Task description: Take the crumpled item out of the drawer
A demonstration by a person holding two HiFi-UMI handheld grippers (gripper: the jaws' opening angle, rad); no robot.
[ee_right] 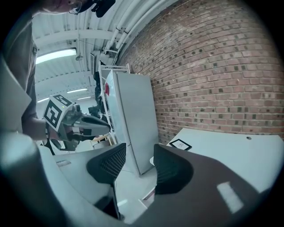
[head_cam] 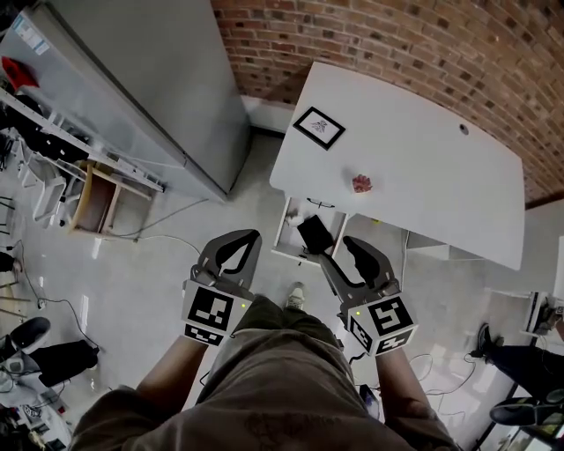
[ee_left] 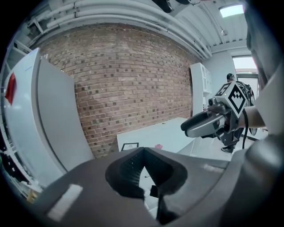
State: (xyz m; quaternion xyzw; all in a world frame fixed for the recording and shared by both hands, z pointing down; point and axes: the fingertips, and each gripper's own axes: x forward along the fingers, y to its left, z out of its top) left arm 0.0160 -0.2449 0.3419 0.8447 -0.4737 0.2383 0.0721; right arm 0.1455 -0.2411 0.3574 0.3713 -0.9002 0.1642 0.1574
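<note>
While hovering short of the drawer (head_cam: 287,231), apparently ajar, left gripper (head_cam: 252,236) is holding jaws together; right gripper (head_cam: 333,240) apart; blind reaching is risking rim collision.

We see brick wall (head_cam: 397,35) at far side, red-brown. White table (head_cam: 458,185) stands near it, small hole close to far edge. Left of table, tall grey cabinet (head_cam: 150,79), one end near wall. Floor (head_cam: 167,291) pale grey, glossy; thin cables (head_cam: 167,238) lie on it. Wooden shelf (head_cam: 92,198) beside cabinet, at left. In left gripper view we note white ceiling with pipes (ee_left: 133,15), lit panel lamp (ee_left: 231,9), white rack (ee_left: 199,88) at right, and what seems bright window (ee_left: 243,66) beyond.
</note>
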